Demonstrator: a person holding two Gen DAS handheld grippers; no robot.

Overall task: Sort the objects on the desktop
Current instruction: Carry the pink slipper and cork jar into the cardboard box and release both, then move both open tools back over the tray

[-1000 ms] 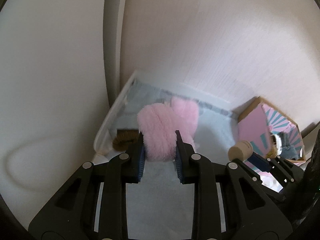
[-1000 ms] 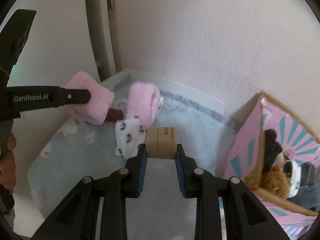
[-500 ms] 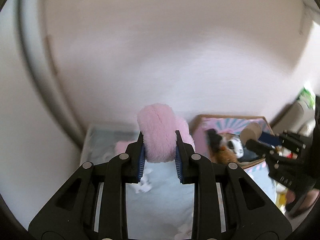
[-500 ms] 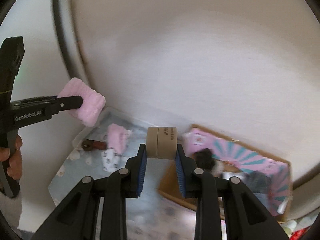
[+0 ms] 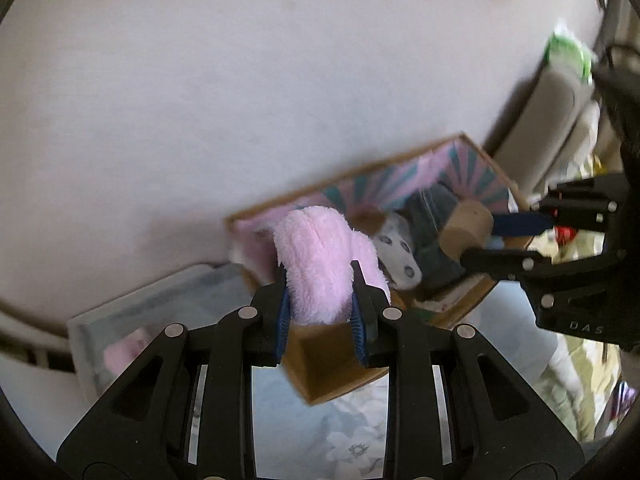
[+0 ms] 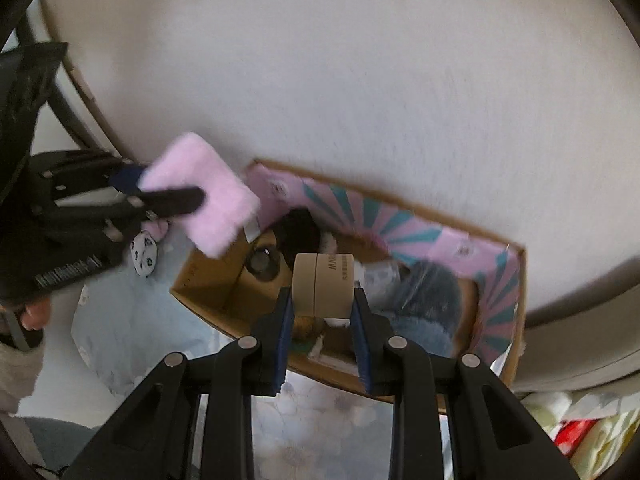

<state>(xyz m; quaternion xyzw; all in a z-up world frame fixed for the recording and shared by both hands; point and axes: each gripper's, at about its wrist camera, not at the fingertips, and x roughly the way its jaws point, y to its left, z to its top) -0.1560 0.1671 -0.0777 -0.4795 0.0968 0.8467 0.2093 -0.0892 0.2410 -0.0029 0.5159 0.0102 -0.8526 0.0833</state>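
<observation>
Grippers first, at frame bottom in both wrist views. Left gripper point(image 5: 319, 300) is clamped on a pink fuzzy item point(image 5: 316, 258): plush, rolled or folded, pale pink pile, bulging up out of the blue pads, centre of frame. In the right wrist view the same pink fuzzy item point(image 6: 200, 196) sits mid-left, looks like a flat soft block, w/ the left gripper point(image 6: 160, 196) blurred around it. Right gripper point(image 6: 322, 312) is closed on a tape roll point(image 6: 323, 285): tan cardboard-colour cylinder, seam down the middle, some printed text on its side, too small to read. From the left wrist view the tape roll point(image 5: 466, 232) shows mid-right, round end facing the camera, pinched by the right gripper point(image 5: 476, 240).

Behind and below both: cardboard box point(image 6: 516, 280), open top, inside lined pink w/ teal sunburst stripes, brown outside. Both held items hang above it, pink one near its left end, tape roll approx over its middle. Inside: blue-grey fluffy thing point(image 6: 432, 300), white cloth w/ dark spots point(image 5: 396, 252), dark plush bits, blurry.

Pale blue floral cloth point(image 5: 320, 432) lies under the box. White spotted cloth point(image 6: 145, 252) lies left of the box on it. White wall point(image 6: 320, 80) fills the upper frame.
</observation>
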